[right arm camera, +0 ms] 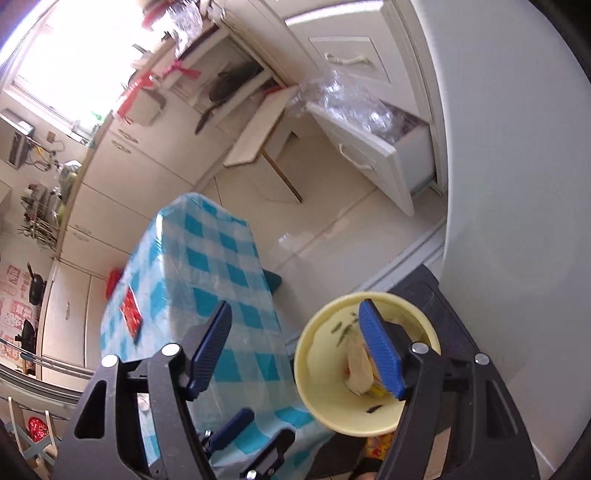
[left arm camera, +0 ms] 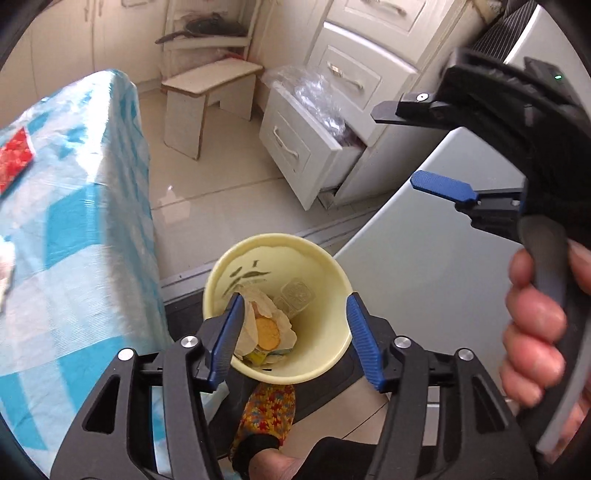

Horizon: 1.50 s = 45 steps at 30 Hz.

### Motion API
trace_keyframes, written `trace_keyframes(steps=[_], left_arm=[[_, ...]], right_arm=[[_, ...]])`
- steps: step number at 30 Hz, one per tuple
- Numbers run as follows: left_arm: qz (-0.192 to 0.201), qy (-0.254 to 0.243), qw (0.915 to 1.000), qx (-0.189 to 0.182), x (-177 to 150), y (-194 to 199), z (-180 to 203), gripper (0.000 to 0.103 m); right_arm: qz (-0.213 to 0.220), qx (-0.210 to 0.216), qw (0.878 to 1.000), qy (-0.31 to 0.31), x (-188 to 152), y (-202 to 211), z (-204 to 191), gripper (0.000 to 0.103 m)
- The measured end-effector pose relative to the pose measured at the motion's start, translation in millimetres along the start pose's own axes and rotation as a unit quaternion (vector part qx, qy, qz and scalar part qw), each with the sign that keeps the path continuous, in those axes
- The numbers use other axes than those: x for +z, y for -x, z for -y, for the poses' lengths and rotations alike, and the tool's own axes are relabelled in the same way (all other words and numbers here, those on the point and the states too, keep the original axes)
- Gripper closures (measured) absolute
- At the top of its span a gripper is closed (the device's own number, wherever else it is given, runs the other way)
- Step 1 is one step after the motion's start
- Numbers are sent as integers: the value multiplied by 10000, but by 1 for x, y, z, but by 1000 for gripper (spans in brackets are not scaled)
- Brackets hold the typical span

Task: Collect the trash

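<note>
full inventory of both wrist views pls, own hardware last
bin: 1, pale yellow, on the floor beside the table, below both grippers
trash in bin: several pieces, white, orange, yellow, at its bottom
table: 1, blue-white check cloth
red packet: 1, on the table
open drawer: 1, white, clear plastic bags inside
stool: 1, white, by the cabinets
frying pan: 1, dark, on a shelf
left gripper: open above the bin
right gripper: open, empty
</note>
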<state>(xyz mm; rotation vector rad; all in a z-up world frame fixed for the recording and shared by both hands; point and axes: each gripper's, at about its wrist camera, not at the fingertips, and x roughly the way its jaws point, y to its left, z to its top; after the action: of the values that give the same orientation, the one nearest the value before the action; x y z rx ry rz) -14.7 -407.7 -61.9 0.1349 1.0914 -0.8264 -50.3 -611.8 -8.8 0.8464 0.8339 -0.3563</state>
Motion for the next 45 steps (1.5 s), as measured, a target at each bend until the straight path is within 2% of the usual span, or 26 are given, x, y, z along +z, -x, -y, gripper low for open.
trace_keyframes(steps=[2,5,10,15,25,45], left_arm=[[256,18,9996,77,-6,28,-10,37],[595,115,9979,239,-17,68,-29,30],[942,528,9933,405,-34,123,-71,25],[1135,795,9889,528,-38,152,-99,24],[1290,1142,9827,687,-52,183,-141,22],[1284,1675,9738,848,-67,190,-191,21]], right_arm=[[158,13,9998,120,1,4,-12,31],[314,28,9990,326,0,5,-33,28],[402,38,9964,742,-6,-2,-70,26],[500,-23,9916,1196,-17,-11,-104,23],[496,20,9907,1264,-25,-32,-132,21],[423,102,9831,1778,-46,-59,-186,19]])
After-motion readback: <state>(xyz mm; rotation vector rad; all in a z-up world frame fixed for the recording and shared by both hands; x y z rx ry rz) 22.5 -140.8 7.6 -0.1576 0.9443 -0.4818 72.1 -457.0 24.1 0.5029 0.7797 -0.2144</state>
